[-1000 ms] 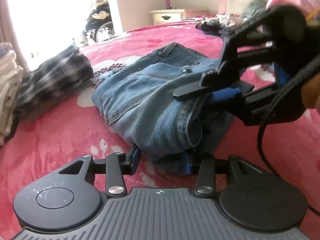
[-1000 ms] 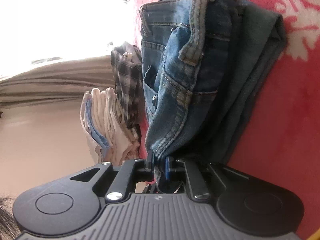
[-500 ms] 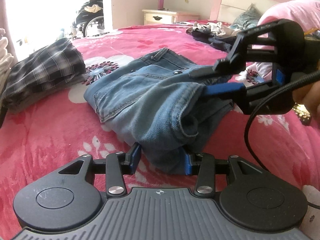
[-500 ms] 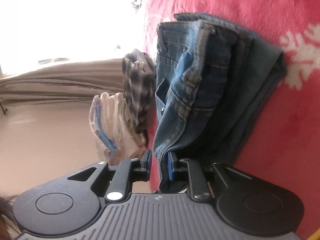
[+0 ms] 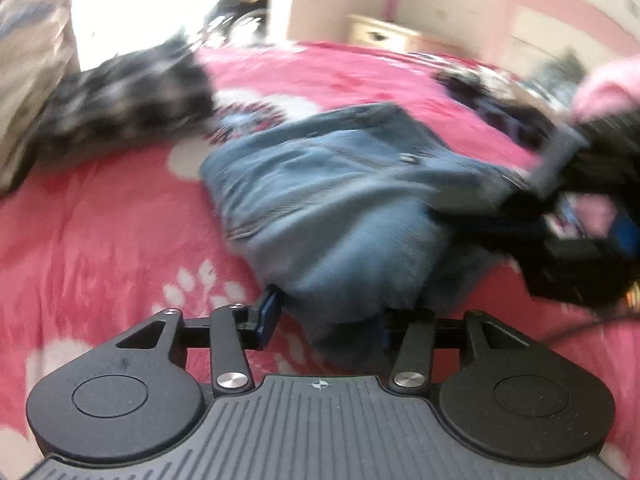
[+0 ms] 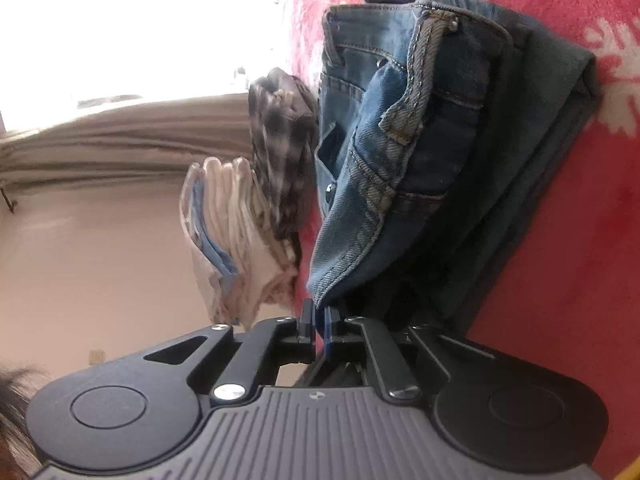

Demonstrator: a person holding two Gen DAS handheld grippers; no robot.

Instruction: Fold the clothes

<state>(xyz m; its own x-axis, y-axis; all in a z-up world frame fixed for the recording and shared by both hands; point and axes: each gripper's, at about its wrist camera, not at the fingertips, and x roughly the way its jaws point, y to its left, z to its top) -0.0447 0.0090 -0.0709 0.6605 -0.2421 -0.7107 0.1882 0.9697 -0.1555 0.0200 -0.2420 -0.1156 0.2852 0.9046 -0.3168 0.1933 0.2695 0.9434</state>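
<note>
- The folded blue jeans (image 5: 320,200) lie on the red floral bedspread (image 5: 100,232). In the left wrist view their long axis runs from the near fold at 6 o'clock up toward the waistband at 1 o'clock.
- The left claw (image 5: 326,320) is spread wide, its pads either side of the near folded edge of the denim. Motion blur hides whether they press on the cloth.
- The right claw (image 6: 317,326) is nearly closed, pinching a thin hemmed edge of the jeans (image 6: 400,140) between its pads. This view is rolled sideways, with the waistband toward 12 o'clock.
- In the left wrist view the right claw (image 5: 472,208) reaches in from 3 o'clock onto the jeans.
- A folded plaid garment (image 6: 280,152) sits just beyond the jeans, beside a stack of pale folded clothes (image 6: 224,236).
</note>
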